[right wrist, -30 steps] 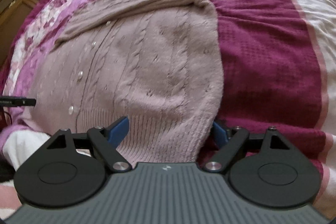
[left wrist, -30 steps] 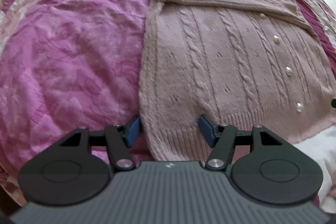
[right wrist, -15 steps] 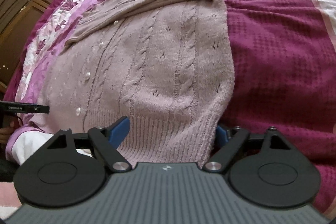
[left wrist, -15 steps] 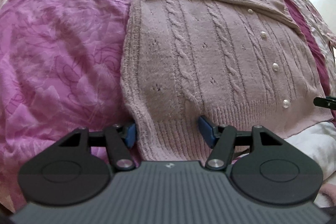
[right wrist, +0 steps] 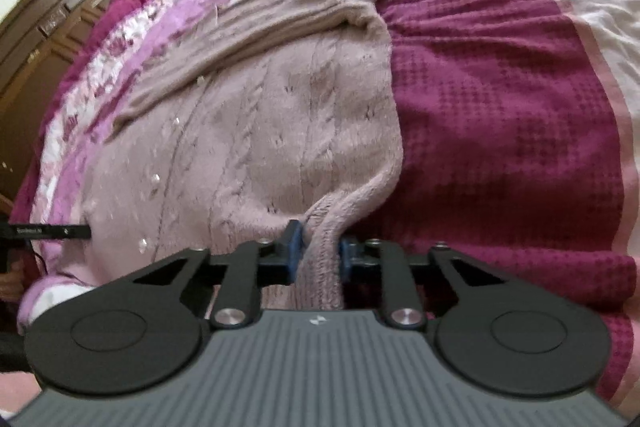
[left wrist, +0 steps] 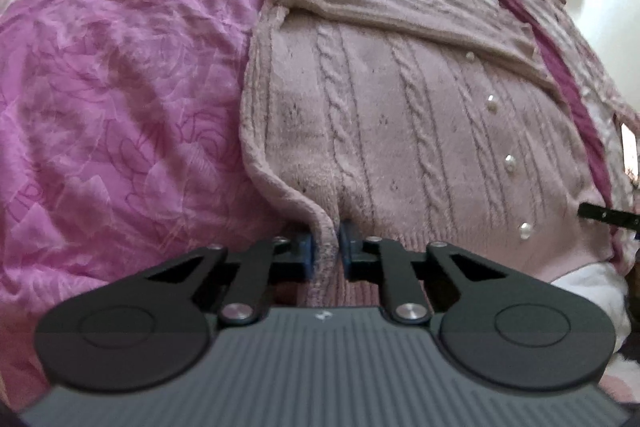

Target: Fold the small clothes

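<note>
Soft cardigan point(left wrist: 400, 131), both hem corners pinched.
My left gripper point(left wrist: 325, 253) and right gripper point(right wrist: 316, 253) just closed on limp, stretchy ribbing, low centre of each frame.

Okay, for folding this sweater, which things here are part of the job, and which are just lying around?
Part of the job:
- pink cable-knit cardigan
- left gripper, just closed, pinching the hem's left corner
- right gripper, just closed, pinching the hem's right corner

Just there:
- pink and maroon bedspread
- wooden headboard
</note>
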Motion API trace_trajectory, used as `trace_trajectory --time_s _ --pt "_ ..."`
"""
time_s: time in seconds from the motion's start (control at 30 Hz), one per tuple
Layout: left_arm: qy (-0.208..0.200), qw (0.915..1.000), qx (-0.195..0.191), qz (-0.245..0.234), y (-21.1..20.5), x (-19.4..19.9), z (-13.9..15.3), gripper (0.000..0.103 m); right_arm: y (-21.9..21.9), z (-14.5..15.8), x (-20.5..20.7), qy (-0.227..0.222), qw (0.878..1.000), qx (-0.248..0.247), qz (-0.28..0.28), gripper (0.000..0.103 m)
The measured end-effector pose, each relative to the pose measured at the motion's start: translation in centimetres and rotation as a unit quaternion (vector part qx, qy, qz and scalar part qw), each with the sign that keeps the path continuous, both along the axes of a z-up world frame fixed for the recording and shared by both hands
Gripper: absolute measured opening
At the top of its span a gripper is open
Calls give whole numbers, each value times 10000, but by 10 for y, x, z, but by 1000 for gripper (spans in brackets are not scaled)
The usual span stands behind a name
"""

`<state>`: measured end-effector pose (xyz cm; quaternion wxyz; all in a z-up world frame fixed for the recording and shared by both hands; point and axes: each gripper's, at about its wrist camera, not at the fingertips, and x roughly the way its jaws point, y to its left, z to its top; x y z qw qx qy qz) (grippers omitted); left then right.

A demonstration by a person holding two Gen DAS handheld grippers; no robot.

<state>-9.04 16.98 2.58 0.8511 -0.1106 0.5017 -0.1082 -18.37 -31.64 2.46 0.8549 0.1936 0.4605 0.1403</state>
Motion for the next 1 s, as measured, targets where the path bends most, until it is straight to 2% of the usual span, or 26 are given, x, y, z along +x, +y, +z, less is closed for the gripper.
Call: trace_trajectory --time_s 0.07,0.27,0.5,0.77,0.9,1.0 --pt "-106 9998 -134 51 1 0 4 14 -3 2 1 -114 9996 239 -52 13" --pt "-540 9970 -524 198 3 4 23 13 -4 14 7 -557 9969 538 -156 11" --pt "-1032 9905 -764 501 4 18 45 13 -10 29 18 -1045 9895 862 -512 10" --pt "-1489 9815 -709 974 11 50 61 13 -18 43 53 -1595 9759 1014 -1093 10" --pt "-1505 9788 -723 1186 14 71 58 12 -19 43 78 -1694 9719 981 -1305 10" --pt "-1517 9790 -537 1249 11 84 53 11 -17 38 94 -1697 9698 974 -1458 10"
